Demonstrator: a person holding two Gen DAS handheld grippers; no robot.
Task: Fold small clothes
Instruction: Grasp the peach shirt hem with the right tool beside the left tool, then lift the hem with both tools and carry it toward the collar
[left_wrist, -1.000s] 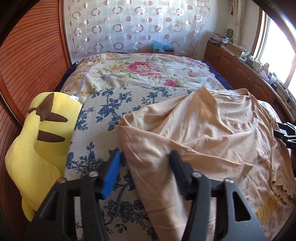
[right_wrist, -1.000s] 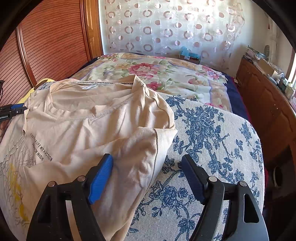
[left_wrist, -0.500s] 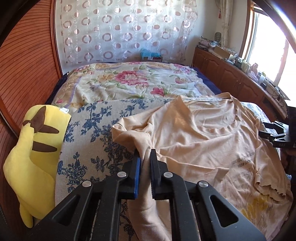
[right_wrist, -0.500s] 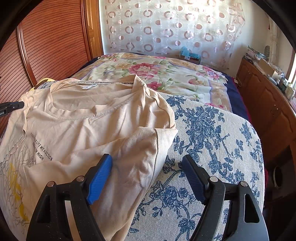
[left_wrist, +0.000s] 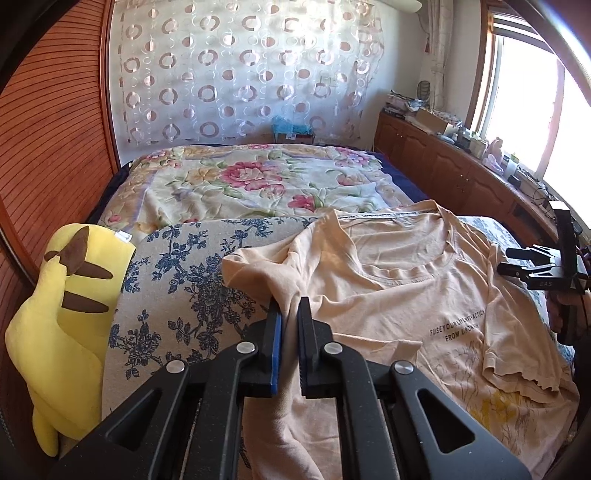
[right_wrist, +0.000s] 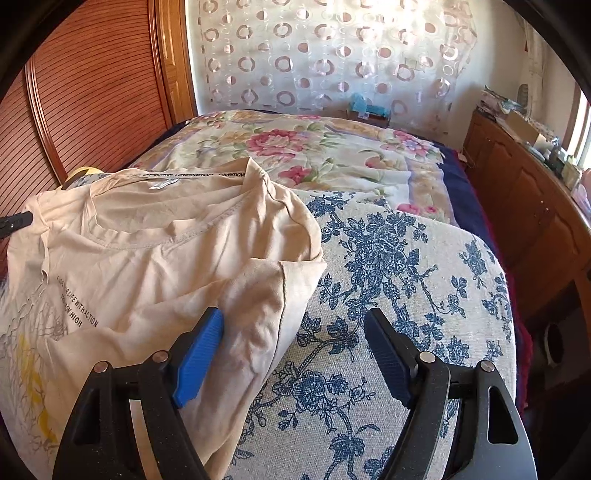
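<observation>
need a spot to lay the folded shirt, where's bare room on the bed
Blue-flowered cover lies bare right of the t-shirt, up to the floral quilt. A narrower strip runs between the shirt and the yellow plush. The shirt fills the middle.

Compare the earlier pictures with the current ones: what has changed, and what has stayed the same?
The left gripper, open a second ago, has shut on the beige T-shirt at its sleeve side and lifted that fabric into a bunched ridge. The right gripper stays open over the other sleeve, and the yellow plush has not moved.
</observation>
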